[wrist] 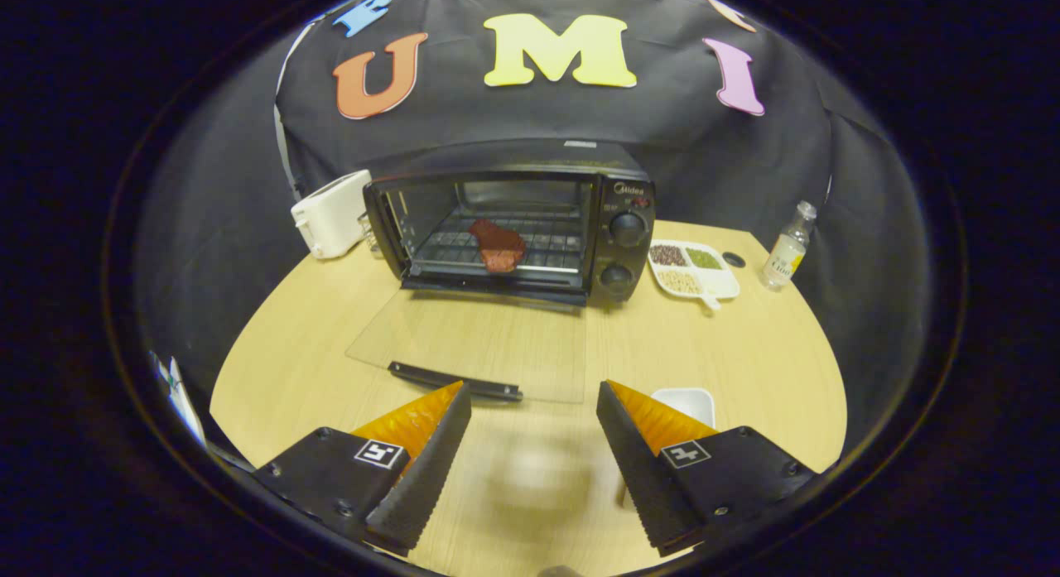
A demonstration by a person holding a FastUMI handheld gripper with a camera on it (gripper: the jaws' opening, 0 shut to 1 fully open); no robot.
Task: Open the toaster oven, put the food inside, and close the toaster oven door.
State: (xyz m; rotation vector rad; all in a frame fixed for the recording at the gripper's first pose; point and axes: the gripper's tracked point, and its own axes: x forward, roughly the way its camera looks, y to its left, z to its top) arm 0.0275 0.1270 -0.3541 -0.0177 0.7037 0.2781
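My claw [534, 411] hung released above the desk [745, 353], nothing between its fingers; ahead, meat [498, 245] sat inside the toaster oven [513, 233], door [472, 345] down.

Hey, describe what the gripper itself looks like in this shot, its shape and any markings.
The gripper has two wedge-shaped fingers tapering to points, with ribbed, toothed inner faces. Each sits on a flat angular plate fastened by small screws. Each plate carries a square white-bordered tag with a blocky pattern. The fingers stand apart. No cables or sleeve visible.

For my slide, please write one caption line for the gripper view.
Open fingers hover empty behind the lowered glass door of the toaster oven, meat already on its rack.
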